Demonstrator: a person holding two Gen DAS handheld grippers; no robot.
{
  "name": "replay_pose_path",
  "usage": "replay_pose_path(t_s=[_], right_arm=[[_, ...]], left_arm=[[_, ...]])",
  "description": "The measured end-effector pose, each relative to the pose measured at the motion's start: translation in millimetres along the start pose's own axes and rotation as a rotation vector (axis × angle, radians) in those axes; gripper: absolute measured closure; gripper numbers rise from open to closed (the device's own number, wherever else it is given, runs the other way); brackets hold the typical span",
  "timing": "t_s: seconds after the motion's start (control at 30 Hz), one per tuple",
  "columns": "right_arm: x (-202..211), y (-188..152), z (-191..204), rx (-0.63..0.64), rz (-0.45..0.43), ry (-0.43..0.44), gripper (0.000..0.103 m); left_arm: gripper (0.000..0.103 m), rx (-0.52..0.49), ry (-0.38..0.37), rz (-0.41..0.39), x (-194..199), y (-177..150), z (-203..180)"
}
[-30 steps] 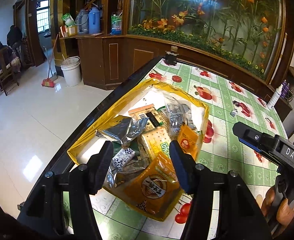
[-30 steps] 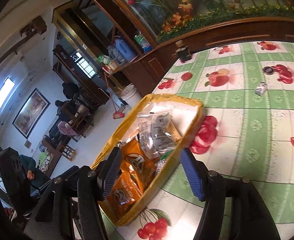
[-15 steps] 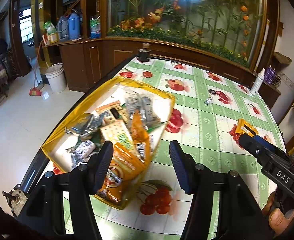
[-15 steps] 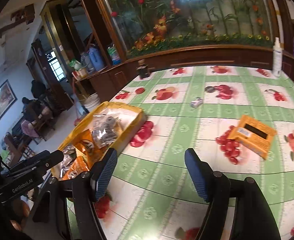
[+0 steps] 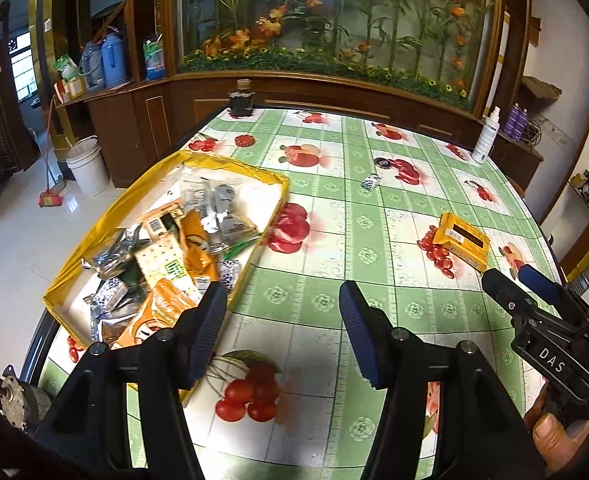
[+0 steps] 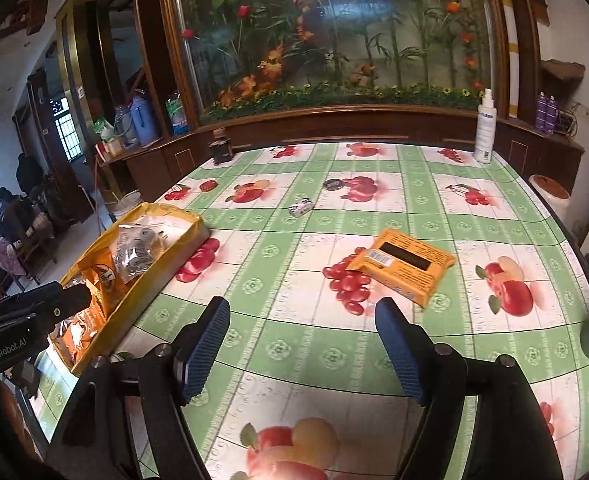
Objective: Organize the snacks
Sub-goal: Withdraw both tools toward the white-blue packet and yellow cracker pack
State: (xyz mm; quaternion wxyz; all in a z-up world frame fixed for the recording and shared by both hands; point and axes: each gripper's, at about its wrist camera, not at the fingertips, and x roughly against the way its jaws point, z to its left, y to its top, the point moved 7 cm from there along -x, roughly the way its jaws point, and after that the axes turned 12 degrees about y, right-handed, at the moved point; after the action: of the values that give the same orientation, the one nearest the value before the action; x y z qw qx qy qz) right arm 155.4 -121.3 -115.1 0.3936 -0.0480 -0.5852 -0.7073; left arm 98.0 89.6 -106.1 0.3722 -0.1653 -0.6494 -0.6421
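A: Snacks? Nearest the left gripper (image 5: 282, 316) is the yellow tray (image 5: 94, 236) at the table's left edge, heaped with snack packets (image 5: 182, 248). Its jaws stand spread over bare tablecloth (image 5: 334, 240), nothing between them.

B: And the right gripper (image 6: 302, 340)?

A: Its jaws have just been opening and stand wide, empty, above the cloth. Just beyond them lies an orange snack packet (image 6: 402, 266), flat, well apart from the tray.

B: Further out?

A: A small wrapped sweet (image 6: 300, 207) mid-table, then a dark jar (image 6: 220, 150) and a white spray bottle (image 6: 484, 128) at the far edge.
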Motion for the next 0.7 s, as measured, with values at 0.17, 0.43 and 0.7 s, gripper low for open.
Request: replay_pose_path(t_s=[0.17,0.43,0.7], right_arm=[[4.8,-2.8,-15.4,-0.033,0.003,-0.003,0.025],[6.2,-8.5,-42.0,-0.068,0.019,-0.029,0.025],[0.7,-10.1,-70.0,-0.109,0.04,-0.032,0.025]], left_arm=[[0.046,-0.024,-0.015,0.006,-4.5,4.7,-17.7],[0.046,-0.089,-0.03,0.01,-19.5,16.6,-52.3],[0.046,-0.139,-0.037,0.031,-43.8,30.7,-78.6]])
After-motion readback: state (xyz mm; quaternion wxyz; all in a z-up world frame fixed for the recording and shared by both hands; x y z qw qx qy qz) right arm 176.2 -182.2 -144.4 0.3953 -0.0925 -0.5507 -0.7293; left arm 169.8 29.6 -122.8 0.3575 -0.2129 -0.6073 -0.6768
